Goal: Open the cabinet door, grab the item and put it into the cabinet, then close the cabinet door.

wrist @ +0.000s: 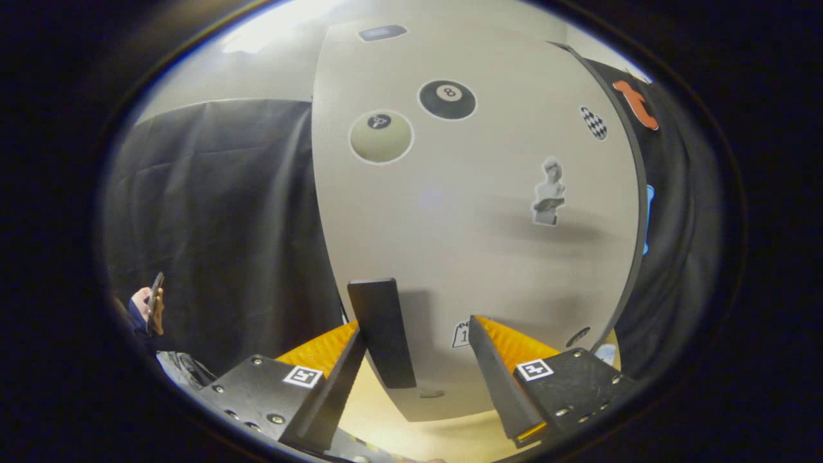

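The cabinet door (476,218) is a pale grey panel with stickers on it, standing close in front of me. Its dark upright handle (382,331) sticks out near the door's left edge. My gripper (418,341) is open, and the handle stands between the fingers, right against the left finger (337,379). The right finger (492,373) is well apart from the handle. The door's left edge seems swung out from the cabinet; the cabinet's inside is hidden.
A wooden tabletop (386,411) lies below the door and between the fingers. Black cloth hangs left of the door and right of it. A person's hand holding a phone (154,305) shows to the left, beyond the left finger.
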Demonstrator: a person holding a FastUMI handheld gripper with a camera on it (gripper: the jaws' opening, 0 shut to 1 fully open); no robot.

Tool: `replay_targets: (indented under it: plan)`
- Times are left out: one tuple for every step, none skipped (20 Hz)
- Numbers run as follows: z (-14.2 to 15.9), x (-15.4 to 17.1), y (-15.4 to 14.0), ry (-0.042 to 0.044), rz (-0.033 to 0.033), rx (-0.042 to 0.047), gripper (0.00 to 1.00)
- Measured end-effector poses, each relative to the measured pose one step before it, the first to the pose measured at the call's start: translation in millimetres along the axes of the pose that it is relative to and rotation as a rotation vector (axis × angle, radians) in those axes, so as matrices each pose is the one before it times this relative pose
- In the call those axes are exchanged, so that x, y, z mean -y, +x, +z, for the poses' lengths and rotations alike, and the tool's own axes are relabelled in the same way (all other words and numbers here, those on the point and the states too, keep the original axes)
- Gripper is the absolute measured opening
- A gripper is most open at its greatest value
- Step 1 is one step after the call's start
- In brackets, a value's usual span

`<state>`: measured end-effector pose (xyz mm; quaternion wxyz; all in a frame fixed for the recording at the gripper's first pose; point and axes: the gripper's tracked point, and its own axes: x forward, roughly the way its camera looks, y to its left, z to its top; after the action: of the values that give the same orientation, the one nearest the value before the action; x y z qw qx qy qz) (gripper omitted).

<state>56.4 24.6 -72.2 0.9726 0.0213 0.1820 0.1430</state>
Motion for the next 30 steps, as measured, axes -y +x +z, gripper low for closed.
replay_targets:
  plan:
    - [0.21,-1.55,6.38,-0.00288,0.00083,0.00025,0.94]
    - [0.35,-1.12,4.3,-0.0012,0.00263,0.00253,0.94]
    - [0.48,-1.02,2.99,0.00081,0.00346,0.00135,0.94]
    - [0.12,1.3,0.64,0.00231,0.00312,0.00116,0.94]
    - [1.29,1.1,1.74,0.00201,0.00195,0.00186,0.94]
    - [-0.73,-0.87,1.02,0.00299,0.00569,0.00025,0.94]
    - [0.71,-0.02,3.08,0.00153,0.0022,-0.00048,0.94]
    - [0.65,0.06,1.55,-0.00391,-0.00017,0.00423,0.94]
    - [-0.75,-0.82,2.27,-0.007,-0.00381,-0.00064,0.94]
    - [-1.37,-1.71,1.05,-0.00879,-0.0012,0.00135,0.95]
    - [-0.06,-1.11,2.46,-0.00694,-0.0007,-0.00048,0.95]
    - [-1.1,-1.52,3.49,-0.00317,0.00084,-0.00185,0.95]
    - [-1.19,-0.91,2.61,0.00067,-0.00027,-0.0036,0.95]
    - [-2.05,-0.02,4.39,-0.00007,0.00028,-0.00721,0.95]
    - [-1.37,-0.57,1.61,-0.0026,0.00027,-0.00214,0.95]
    - [0.1,-0.74,2.29,-0.00872,-0.00281,0.0008,0.95]
    - [-0.07,-0.99,2.3,-0.00759,-0.00398,0.00328,0.95]
    - [-0.27,-1.91,0.76,-0.00744,-0.00488,0.00198,0.95]
    - [-0.49,-1.04,2.19,-0.00905,-0.00416,-0.00052,0.95]
    - [0.6,-1.42,1.83,-0.0038,-0.00511,0.00277,0.95]
    - [0.16,-0.85,2.1,-0.00303,-0.00476,-0.00065,0.95]
    - [-0.34,-0.64,1.15,0.00005,-0.0038,0.00105,0.95]
    - [0.33,-0.01,0.36,-0.00227,-0.00377,0.00003,0.95]
    - [-0.49,-0.53,0.01,-0.00235,-0.0027,-0.00069,0.95]
    - [0.27,-0.21,-0.21,0.00045,-0.00236,0.00111,0.95]
    - [-0.96,-0.52,0.39,0.00008,-0.00212,-0.00042,0.95]
    - [-0.81,-0.36,-1.4,0.00739,0.00127,-0.00166,0.95]
    - [-0.79,-0.39,-0.06,0.00641,0.00304,-0.00194,0.93]
    - [0.71,0.21,0.51,0.00425,0.0008,0.00432,0.91]
    - [0.21,0.0,0.14,0.00113,0.00039,-0.00007,0.9]
